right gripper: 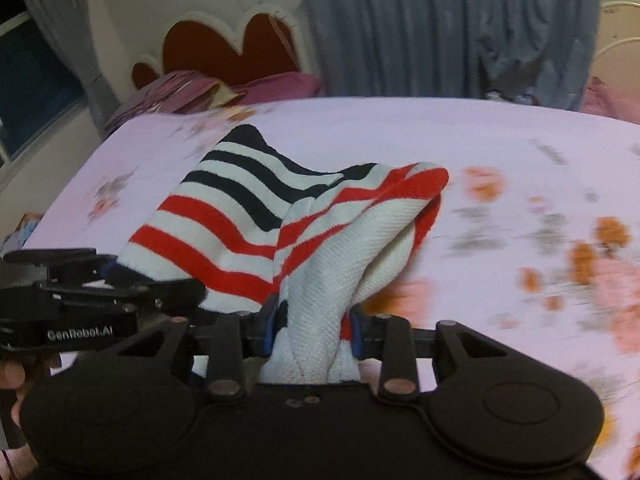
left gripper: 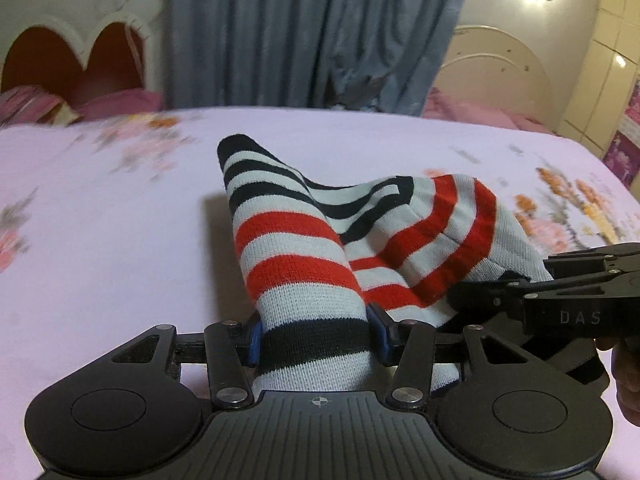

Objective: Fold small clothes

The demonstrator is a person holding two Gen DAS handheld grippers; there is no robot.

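A small knitted garment with red, black and white stripes is lifted off the pink floral bed sheet. My left gripper is shut on its near edge, over a black stripe. My right gripper is shut on the other near edge, where the white inside shows. The garment sags between the two grippers and its far end points away. The right gripper shows at the right in the left wrist view. The left gripper shows at the left in the right wrist view.
The bed sheet stretches far and to both sides. A heart-shaped headboard and pink pillows lie at the far left. A grey-blue curtain hangs behind the bed. A window is at the left.
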